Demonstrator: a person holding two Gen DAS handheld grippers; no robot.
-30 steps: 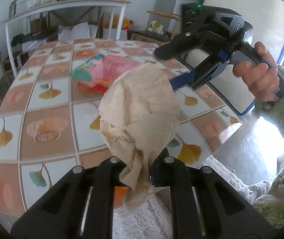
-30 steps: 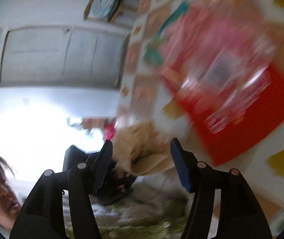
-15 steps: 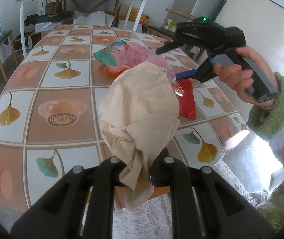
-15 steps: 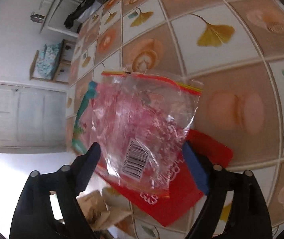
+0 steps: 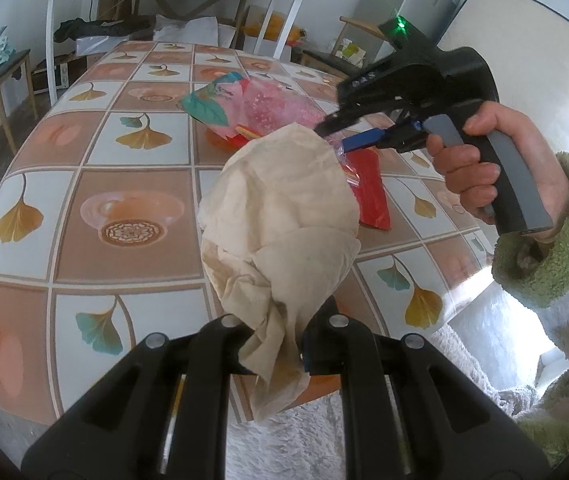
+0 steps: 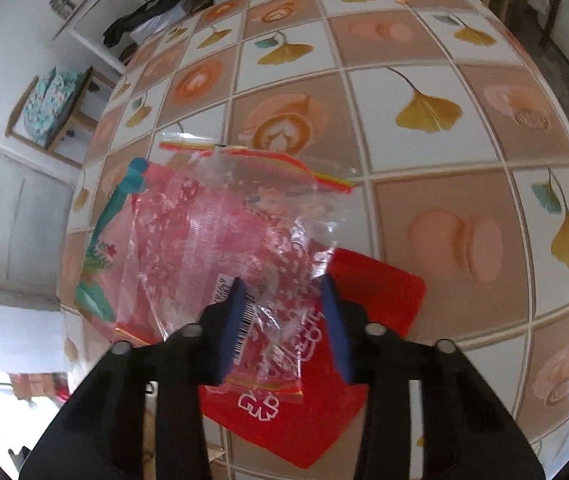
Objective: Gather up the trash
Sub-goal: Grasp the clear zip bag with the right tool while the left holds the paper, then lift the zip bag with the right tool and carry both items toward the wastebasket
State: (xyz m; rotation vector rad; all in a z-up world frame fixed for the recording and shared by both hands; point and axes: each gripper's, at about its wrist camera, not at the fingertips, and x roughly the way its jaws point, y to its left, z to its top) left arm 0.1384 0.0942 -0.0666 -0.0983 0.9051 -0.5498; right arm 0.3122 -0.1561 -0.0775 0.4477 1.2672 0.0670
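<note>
We hold crumpled paper wad (image 5: 280,216) clamped in left gripper (image 5: 274,344). Right gripper (image 6: 282,312) closing around clear zip bag (image 6: 236,232) atop red packet (image 6: 372,292); slick film could slip free, or packet get pinched too.

The left tongs (image 5: 274,344) are pinching a crumpled beige paper bag (image 5: 280,216) above the ginkgo-patterned tiled surface (image 5: 84,184), while the right tongs (image 5: 348,136), gripped by a hand (image 5: 484,168) in a fuzzy green sleeve (image 5: 552,248), are closing on a clear pink plastic bag (image 5: 276,108) beside a flat red packet (image 5: 370,192).
</note>
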